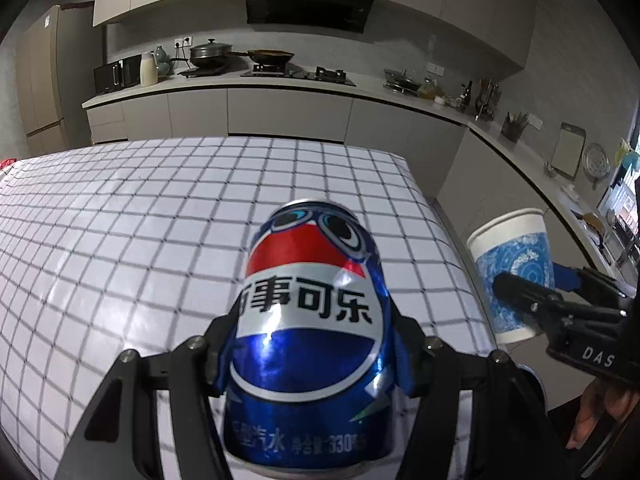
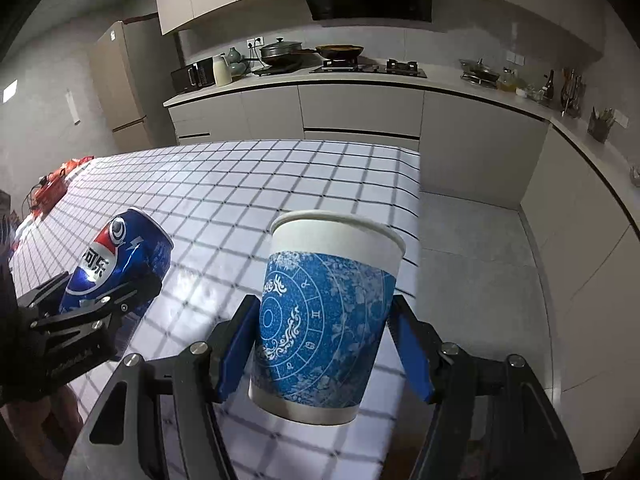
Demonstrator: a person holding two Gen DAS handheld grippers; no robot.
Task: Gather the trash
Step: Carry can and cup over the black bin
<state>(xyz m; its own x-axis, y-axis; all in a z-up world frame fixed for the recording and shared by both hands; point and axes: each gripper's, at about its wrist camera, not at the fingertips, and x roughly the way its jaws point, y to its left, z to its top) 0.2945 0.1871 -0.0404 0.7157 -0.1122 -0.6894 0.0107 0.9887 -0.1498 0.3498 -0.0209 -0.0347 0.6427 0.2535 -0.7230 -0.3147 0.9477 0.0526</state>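
Observation:
My left gripper is shut on a blue Pepsi can, held upright above the checked tablecloth. The can also shows in the right wrist view, with the left gripper around it. My right gripper is shut on a white paper cup with a blue pattern, held above the table's right edge. The cup also shows at the right of the left wrist view, with the right gripper on it.
The table with the checked cloth ends at the right, with grey floor beyond. Red items lie at the table's far left. A kitchen counter with pots and a stove runs along the back and right wall.

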